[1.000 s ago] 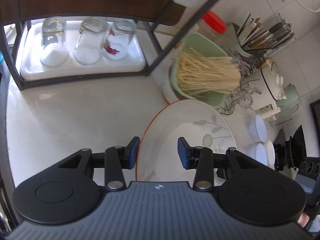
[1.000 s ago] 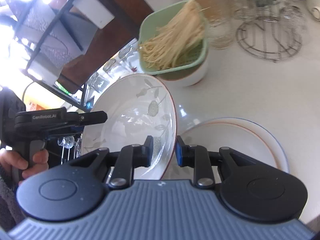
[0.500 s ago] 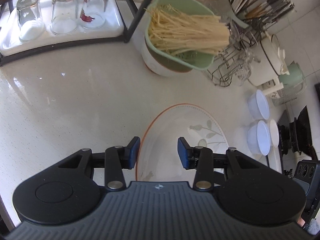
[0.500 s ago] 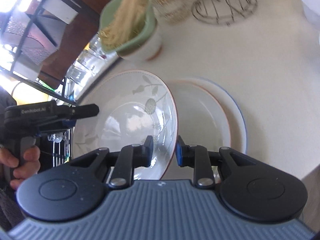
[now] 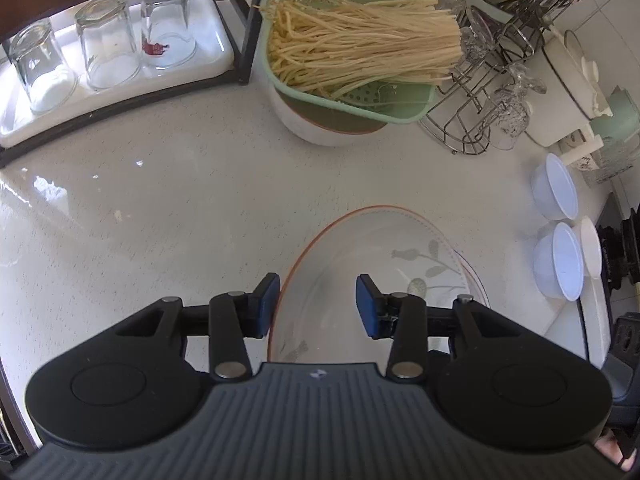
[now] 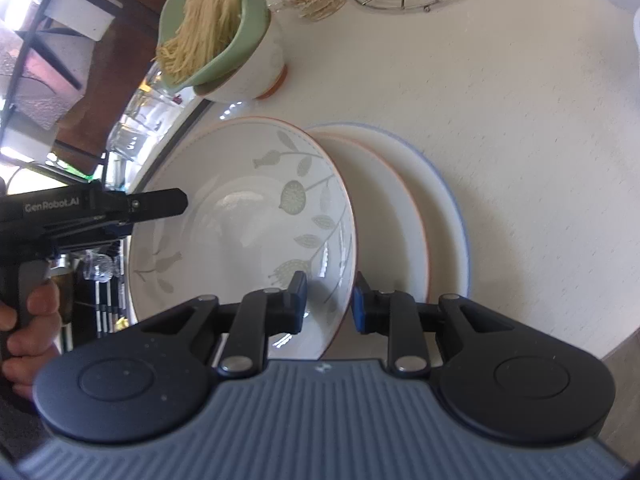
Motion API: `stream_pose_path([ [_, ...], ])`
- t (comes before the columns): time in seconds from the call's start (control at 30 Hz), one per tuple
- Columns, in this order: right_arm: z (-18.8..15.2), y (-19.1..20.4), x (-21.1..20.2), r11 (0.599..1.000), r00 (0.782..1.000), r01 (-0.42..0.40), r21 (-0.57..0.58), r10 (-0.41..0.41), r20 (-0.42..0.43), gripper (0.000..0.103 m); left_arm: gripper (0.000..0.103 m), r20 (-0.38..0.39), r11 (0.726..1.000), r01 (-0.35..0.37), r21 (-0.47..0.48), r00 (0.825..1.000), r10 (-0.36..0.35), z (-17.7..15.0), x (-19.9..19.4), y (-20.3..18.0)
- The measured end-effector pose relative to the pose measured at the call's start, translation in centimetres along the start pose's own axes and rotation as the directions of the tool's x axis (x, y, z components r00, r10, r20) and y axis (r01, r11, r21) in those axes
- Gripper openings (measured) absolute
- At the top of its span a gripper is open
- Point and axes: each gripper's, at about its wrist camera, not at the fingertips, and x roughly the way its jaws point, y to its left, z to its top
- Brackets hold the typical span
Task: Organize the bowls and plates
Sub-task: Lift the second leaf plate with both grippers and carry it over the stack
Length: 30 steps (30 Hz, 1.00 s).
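Right hand-held gripper (image 6: 328, 300) is clenched on the near-right rim of the white ceramic bowl with a grey-green leaf print and a thin orange edge (image 6: 248, 216). One blue pad sits inside the wall, one outside.

Left hand-held gripper (image 5: 316, 304) straddles the opposite rim of the same bowl. Its blue pads stand apart, the rim passing just by the left pad, with no clear pinch visible. I read it as released, steadying at most.

The bowl is tilted: its open face turns left toward the left hand, its underside faces right. It is round, so it has no long axis. What matters is the tilt, with the right rim low and near the stack.

Target, as I judge it, is the stack of two flat plates on the pale speckled bench (image 6: 500, 80), just right of the bowl: a cream plate with an orange rim (image 6: 388, 216) on top of a wider white plate with a blue rim (image 6: 448, 208). The bowl overlaps the left part of the stack in view; whether they touch I cannot tell.

Right hand is nearer the stack and carries the load. The coming move likely levels the bowl rightward and down onto the plates.

Far side: a green plastic colander full of pale noodles (image 5: 352, 52), well apart from the landing spot.
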Motion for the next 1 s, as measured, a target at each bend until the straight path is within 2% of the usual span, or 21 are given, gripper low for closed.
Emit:
stream_pose_path([
  [0.17,0.3,0.1,-0.5,0.997,0.998,0.056,-0.050,-0.056,0.017,0.027,0.046,-0.037,0.998,-0.055,0.035,0.998,0.057,-0.1,1.0,-1.3],
  [0.4,0.4,0.3,-0.6,0.991,0.995,0.096,-0.094,-0.095,0.018,0.027,0.046,-0.073,0.995,-0.099,-0.018,0.993,0.097,-0.9,2.0,-1.4],
  [0.67,0.9,0.4,-1.1,0.986,0.990,0.139,-0.091,-0.138,0.025,0.027,0.047,-0.095,0.992,-0.127,0.002,0.987,0.126,-1.4,2.7,-2.2],
  [1.0,2.0,0.7,-1.2,0.974,0.987,0.163,-0.156,-0.163,0.012,0.025,0.047,-0.122,0.991,-0.129,-0.031,0.985,0.124,-2.0,2.6,-2.2],
])
